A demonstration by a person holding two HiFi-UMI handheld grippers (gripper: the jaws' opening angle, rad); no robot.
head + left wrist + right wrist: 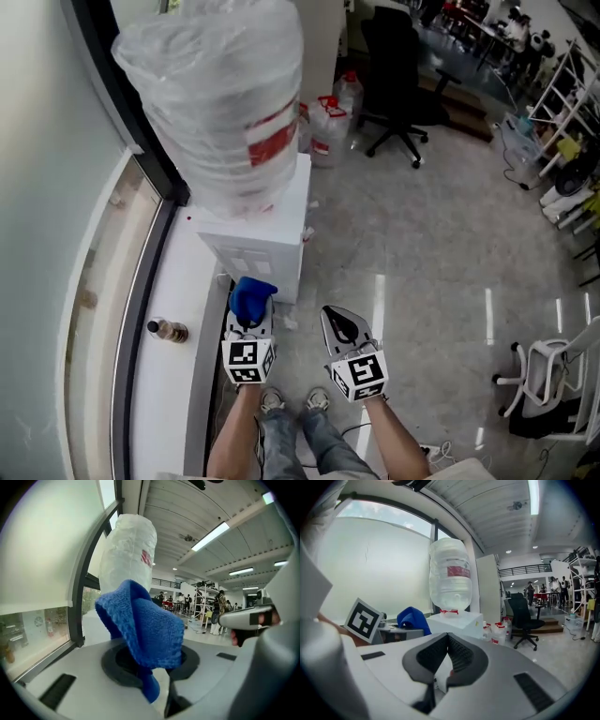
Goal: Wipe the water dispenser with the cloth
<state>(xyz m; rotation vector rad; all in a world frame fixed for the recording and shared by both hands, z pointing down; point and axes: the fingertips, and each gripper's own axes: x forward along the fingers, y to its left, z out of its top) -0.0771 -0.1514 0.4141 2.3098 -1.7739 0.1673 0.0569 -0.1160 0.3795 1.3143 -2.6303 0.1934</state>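
The white water dispenser (pixel 267 230) stands by the window wall with a plastic-wrapped water bottle (pixel 220 103) on top; the right gripper view shows the dispenser (pixel 457 623) and the bottle (pixel 450 576) too. My left gripper (pixel 249 314) is shut on a blue cloth (pixel 251 295), just in front of the dispenser's lower front. In the left gripper view the cloth (pixel 143 630) bunches over the jaws, with the bottle (pixel 129 555) behind it. My right gripper (pixel 343 325) is shut and holds nothing, off to the right of the dispenser.
A small brown bottle (pixel 169 330) lies on the white ledge (pixel 164 375) at left. Spare water jugs (pixel 330 122) and a black office chair (pixel 398 66) stand behind the dispenser. A white chair (pixel 553 375) is at right. My shoes (pixel 292 401) show below.
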